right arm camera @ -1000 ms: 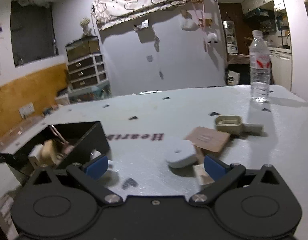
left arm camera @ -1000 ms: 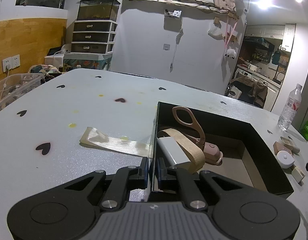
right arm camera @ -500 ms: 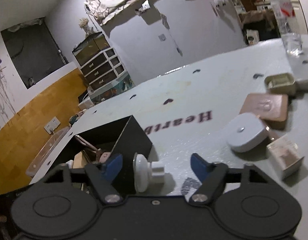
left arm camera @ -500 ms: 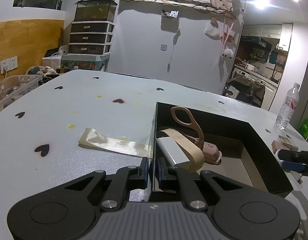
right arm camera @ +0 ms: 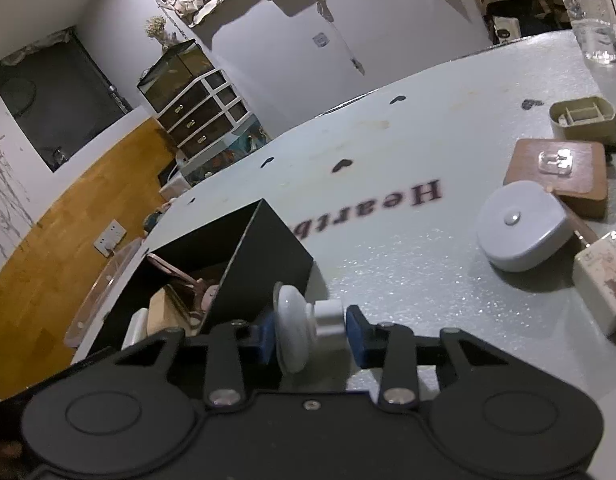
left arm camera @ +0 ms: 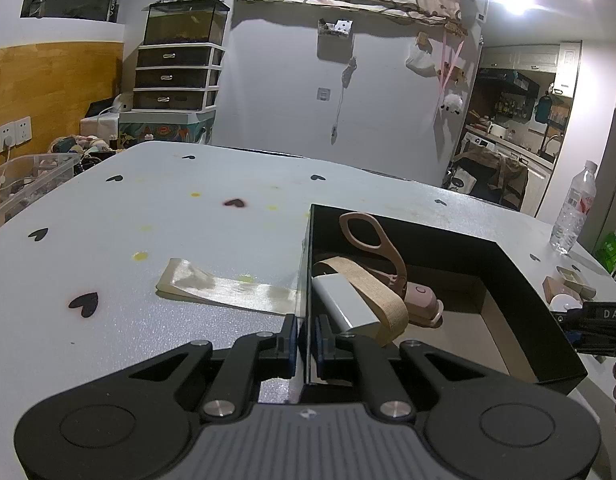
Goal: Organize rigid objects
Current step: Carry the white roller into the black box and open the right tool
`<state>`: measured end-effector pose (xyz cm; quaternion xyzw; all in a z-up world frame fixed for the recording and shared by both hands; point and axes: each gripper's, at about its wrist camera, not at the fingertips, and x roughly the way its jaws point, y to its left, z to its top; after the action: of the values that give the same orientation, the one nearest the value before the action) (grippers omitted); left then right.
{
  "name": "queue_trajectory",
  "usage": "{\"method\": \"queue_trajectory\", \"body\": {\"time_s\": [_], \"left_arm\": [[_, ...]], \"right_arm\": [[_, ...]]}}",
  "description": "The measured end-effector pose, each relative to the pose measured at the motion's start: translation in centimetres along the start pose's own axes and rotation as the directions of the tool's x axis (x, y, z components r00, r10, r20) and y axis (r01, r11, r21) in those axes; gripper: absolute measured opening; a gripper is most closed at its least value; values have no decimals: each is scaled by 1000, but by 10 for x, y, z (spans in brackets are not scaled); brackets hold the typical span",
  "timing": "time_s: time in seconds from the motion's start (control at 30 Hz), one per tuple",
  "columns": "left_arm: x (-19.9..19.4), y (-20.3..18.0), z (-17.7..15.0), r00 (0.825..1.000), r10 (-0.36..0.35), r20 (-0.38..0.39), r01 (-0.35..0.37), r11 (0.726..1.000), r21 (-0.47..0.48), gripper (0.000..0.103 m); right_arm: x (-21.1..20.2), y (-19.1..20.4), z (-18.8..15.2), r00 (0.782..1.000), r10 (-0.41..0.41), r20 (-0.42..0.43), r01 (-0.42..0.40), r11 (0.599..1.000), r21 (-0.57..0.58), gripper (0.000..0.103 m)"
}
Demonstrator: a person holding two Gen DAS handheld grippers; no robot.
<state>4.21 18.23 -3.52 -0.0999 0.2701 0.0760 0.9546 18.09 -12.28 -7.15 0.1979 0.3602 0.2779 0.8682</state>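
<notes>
white knob clamped between right gripper fingers

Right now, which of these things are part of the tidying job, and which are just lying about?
Part of the job:
black box, clamped by the left gripper
white knob, held in the right gripper
round white puck
brown square block
beige tray

Just lying about:
water bottle
tape strip

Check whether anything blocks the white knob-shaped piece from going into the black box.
Only the black box's near corner wall stands between the white knob-shaped piece, clamped in the right gripper, and the box interior. It would need lifting over; nothing else visible intervenes.
</notes>
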Motion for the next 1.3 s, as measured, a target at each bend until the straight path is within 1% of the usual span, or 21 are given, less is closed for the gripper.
{"method": "queue_trajectory", "body": {"time_s": [0.07, 0.17, 0.27, 0.37, 0.47, 0.53, 0.67, 0.8, 0.93, 1.03, 1.1, 1.17, 1.2, 1.23, 1.3], "left_arm": [[0, 1, 0, 1000, 0, 0, 0, 1000, -1, 8], [0, 1, 0, 1000, 0, -1, 0, 1000, -6, 8], [-2, 2, 3, 1000, -3, 4, 3, 1000, -12, 8], [-5, 4, 7, 1000, -6, 18, 7, 1000, -21, 8], [-6, 5, 10, 1000, -18, 22, 18, 999, -26, 8], [-6, 5, 10, 1000, -25, 18, 26, 999, -34, 8], [-5, 8, 10, 999, -33, 12, 34, 998, -46, 8], [-4, 12, 10, 999, -52, 9, 53, 996, -71, 8], [-3, 16, 10, 998, -66, 9, 66, 993, -95, 8], [-3, 17, 10, 998, -70, 12, 71, 991, -112, 8], [-3, 18, 9, 997, -73, 13, 74, 990, -124, 8], [-2, 18, 9, 997, -70, 12, 71, 989, -129, 8], [-2, 17, 9, 998, -68, 11, 69, 989, -131, 8], [-2, 17, 9, 998, -65, 7, 66, 989, -130, 6], [-2, 18, 10, 998, -64, 2, 63, 989, -135, 7]], "right_arm": [[-4, -1, 2, 1000, -26, 15, 26, 1000, 5, 37], [-21, 1, 8, 997, -47, 68, 47, 999, 6, 37], [-38, 15, 16, 994, -15, 108, 18, 999, -31, 37], [-46, 38, 25, 994, 52, 98, -43, 994, -97, 37], [-38, 65, 30, 993, 120, 24, -114, 978, -173, 37], [-23, 82, 30, 988, 147, -55, -155, 966, -208, 37], [13, 115, 22, 958, 177, -225, -232, 940, -248, 37], [43, 141, 7, 924, 170, -342, -274, 920, -282, 37], [63, 155, -2, 900, 159, -406, -292, 912, -289, 37], [71, 159, -6, 891, 157, -426, -300, 908, -292, 37], [75, 157, -7, 885, 160, -437, -298, 916, -268, 38], [80, 151, -6, 873, 173, -457, -296, 931, -214, 43], [83, 149, -7, 864, 177, -471, -296, 936, -189, 48], [83, 145, -6, 857, 182, -481, -295, 940, -170, 51], [82, 141, -5, 855, 191, -482, -297, 942, -154, 51]]}}
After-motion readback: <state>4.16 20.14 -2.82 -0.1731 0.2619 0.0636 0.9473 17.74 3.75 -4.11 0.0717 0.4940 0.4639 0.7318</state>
